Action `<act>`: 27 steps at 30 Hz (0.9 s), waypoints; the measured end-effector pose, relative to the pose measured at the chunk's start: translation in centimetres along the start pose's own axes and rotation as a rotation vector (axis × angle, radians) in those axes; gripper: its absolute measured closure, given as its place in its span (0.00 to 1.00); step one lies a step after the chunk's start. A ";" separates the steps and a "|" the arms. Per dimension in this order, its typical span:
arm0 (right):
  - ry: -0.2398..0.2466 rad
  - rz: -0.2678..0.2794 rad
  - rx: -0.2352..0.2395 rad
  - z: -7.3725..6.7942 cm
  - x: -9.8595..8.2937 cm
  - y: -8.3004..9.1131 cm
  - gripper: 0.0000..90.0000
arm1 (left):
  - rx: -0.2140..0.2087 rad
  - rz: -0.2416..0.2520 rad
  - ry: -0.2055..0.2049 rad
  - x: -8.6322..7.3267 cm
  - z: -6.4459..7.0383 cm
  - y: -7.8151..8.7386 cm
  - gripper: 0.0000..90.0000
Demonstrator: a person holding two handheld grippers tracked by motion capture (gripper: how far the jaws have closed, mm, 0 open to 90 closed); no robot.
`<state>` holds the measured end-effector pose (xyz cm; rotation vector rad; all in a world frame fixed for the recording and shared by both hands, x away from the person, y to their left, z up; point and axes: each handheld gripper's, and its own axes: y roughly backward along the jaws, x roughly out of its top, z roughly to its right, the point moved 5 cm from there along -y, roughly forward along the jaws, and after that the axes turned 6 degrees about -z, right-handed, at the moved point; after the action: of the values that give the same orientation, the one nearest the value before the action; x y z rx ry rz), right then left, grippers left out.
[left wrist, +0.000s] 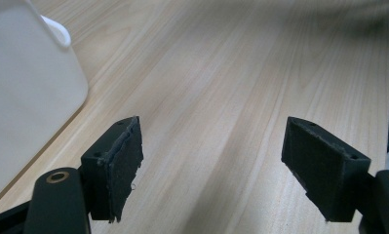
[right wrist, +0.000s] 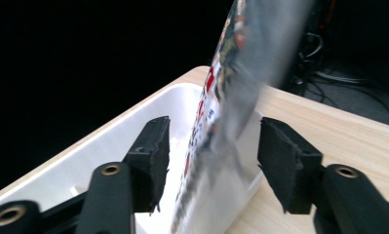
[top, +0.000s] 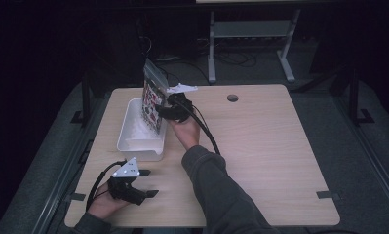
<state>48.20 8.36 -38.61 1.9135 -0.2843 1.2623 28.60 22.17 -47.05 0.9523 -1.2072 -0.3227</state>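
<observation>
Packet (top: 152,100) of printed foil stands tilted in the far end of the white tub (top: 127,139), as we see from the high view, its top leaning away beyond the tub's far rim. Just right of the tub's far corner we find the right gripper (top: 168,111), held against the packet's side, though from this height we cannot tell how wide its jaws are. Near the tub's close end, on the wooden table (top: 270,146), the left gripper (top: 142,184) rests in a hand (top: 102,204) with its jaws apart and empty. In the left gripper view we see both black jaws spread wide over bare wood, holding nothing, the tub (left wrist: 26,92) beside them at the left. In the right gripper view the blurred packet (right wrist: 231,97) rises between the two parted jaws, touched by neither, with the tub (right wrist: 94,156) under and behind it.
</observation>
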 end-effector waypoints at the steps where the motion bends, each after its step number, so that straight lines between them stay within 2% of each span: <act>1: -0.005 0.001 0.015 0.2 -0.1 0.3 0.47 | 0.001 0.000 -0.002 0.0 0.0 0.0 0.25; 3: -0.022 0.004 0.056 0.6 -0.4 0.8 0.45 | 0.002 0.000 -0.003 0.1 0.0 0.0 0.25; 6: -0.018 0.011 0.082 0.9 -0.7 1.4 0.44 | 0.006 0.006 0.000 0.1 0.0 0.0 0.25; 7: -0.046 0.030 0.144 1.2 -1.0 2.1 0.43 | 0.005 0.007 0.002 0.1 0.0 0.0 0.25; 9: -0.046 0.030 0.151 1.4 -1.1 2.4 0.42 | 0.003 0.006 0.002 0.1 0.0 -0.1 0.25; 11: -0.053 0.037 0.186 1.7 -1.3 3.2 0.41 | 0.002 0.004 0.002 0.2 0.1 -0.2 0.25; 15: -0.033 0.040 0.209 2.3 -2.1 4.4 0.38 | -0.001 -0.001 -0.004 0.2 0.2 -0.3 0.25; 18: -0.057 0.053 0.249 3.1 -2.7 5.6 0.40 | 0.005 0.005 0.002 0.2 0.1 -0.3 0.25; 19: -0.057 0.053 0.249 3.1 -2.7 5.6 0.40 | 0.005 0.005 0.002 0.2 0.1 -0.3 0.25; 27: -0.002 0.023 0.268 4.3 -4.1 7.8 0.39 | 0.010 0.017 0.005 0.4 0.2 -0.2 0.25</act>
<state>44.65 -0.78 -38.94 2.1422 -0.1438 1.3696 28.61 21.67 -46.98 0.9509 -1.2127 -0.3010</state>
